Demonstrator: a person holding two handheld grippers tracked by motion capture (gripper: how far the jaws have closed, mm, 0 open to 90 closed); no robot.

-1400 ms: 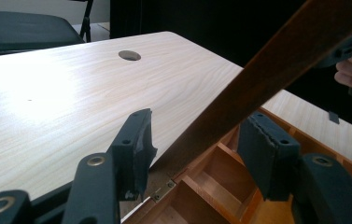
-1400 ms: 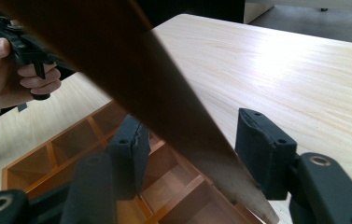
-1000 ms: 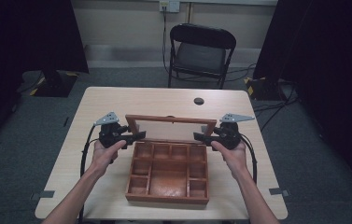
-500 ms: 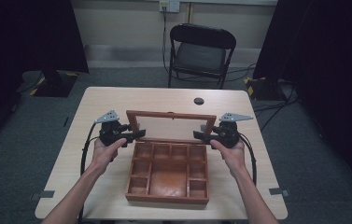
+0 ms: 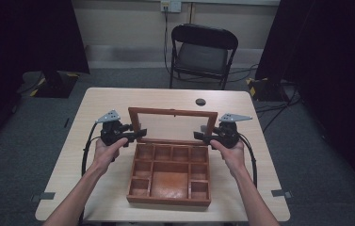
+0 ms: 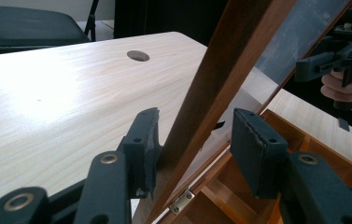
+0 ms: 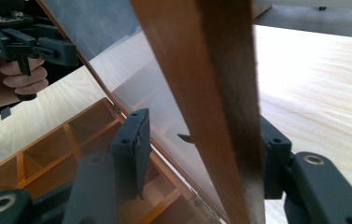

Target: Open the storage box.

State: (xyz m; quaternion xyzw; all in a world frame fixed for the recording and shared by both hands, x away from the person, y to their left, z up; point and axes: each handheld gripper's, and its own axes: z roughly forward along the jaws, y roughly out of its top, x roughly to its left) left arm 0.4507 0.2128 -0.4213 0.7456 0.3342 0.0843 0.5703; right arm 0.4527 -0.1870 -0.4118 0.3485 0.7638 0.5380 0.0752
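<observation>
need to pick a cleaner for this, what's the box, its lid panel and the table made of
Box: looks like reddish-brown stained wood with a low sheen; grain shows on the dividers. Lid panel: clear and see-through with faint reflections, glass or acrylic, cannot tell which. Table: pale wood-grain top, smooth and matte, possibly laminate.
</observation>
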